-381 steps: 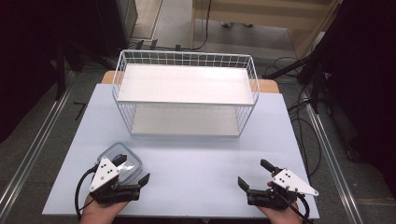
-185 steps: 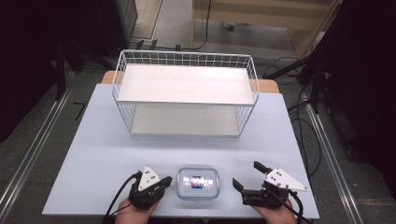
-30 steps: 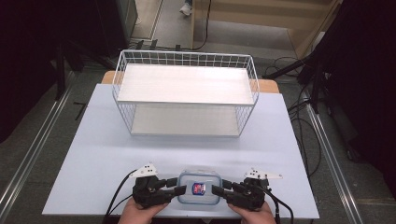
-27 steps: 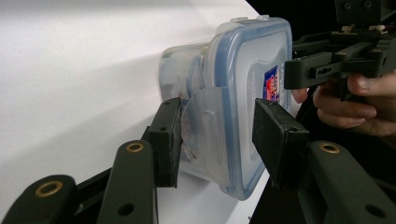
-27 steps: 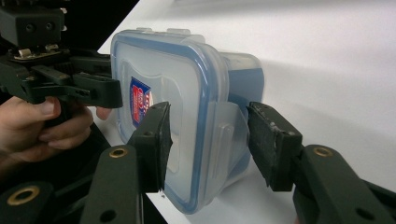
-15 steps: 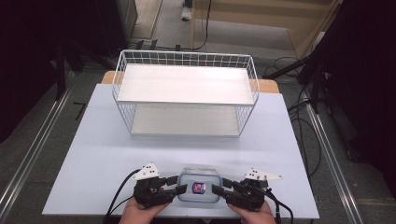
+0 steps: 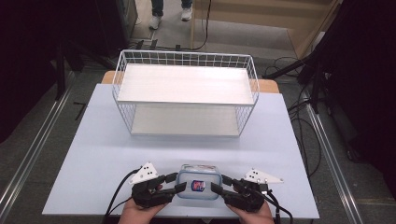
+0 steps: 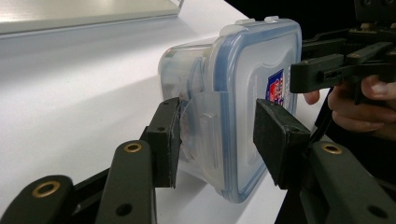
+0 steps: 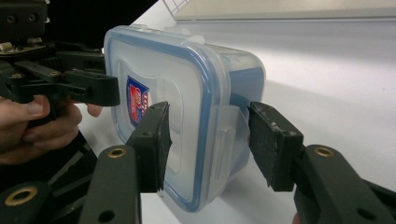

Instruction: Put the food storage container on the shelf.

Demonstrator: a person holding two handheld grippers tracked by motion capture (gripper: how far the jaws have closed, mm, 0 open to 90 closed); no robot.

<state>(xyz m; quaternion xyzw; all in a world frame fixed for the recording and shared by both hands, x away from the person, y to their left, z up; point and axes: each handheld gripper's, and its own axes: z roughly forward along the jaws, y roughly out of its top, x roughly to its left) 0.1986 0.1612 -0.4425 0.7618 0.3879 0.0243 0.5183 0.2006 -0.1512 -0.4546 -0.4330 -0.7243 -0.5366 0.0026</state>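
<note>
The table (image 7: 93, 154) carries a white wire rack (image 7: 187, 52) at its far side, and both of its shelves are bare. If the rack is where this is headed, that whole part is left.

The container (image 7: 198, 181), clear with a blue-rimmed lid, sits flat at the near edge, about midway between left and right and well apart from the rack. It looks not yet lifted, and its lid is on.

You have it taken from both sides. Your left gripper (image 7: 176, 183) straddles the left end. In the left gripper view one pad presses the side latch flap (image 8: 198, 126) and the other lies against the lid top, so it reads as clamped, at a middling spread. Your right gripper (image 7: 219, 183) does the same at the right end and is as closed as it gets. In the right gripper view one pad is on the lid, the other just beside the latch flap (image 9: 229, 130). So the grasp looks done. Raising and carrying, or working the latches, remains.

Against the earliest picture, the container has gone from the near left to the near middle. Six seconds back both grippers stood apart from it, but now they are on it. Over the last second nothing has shifted.
</note>
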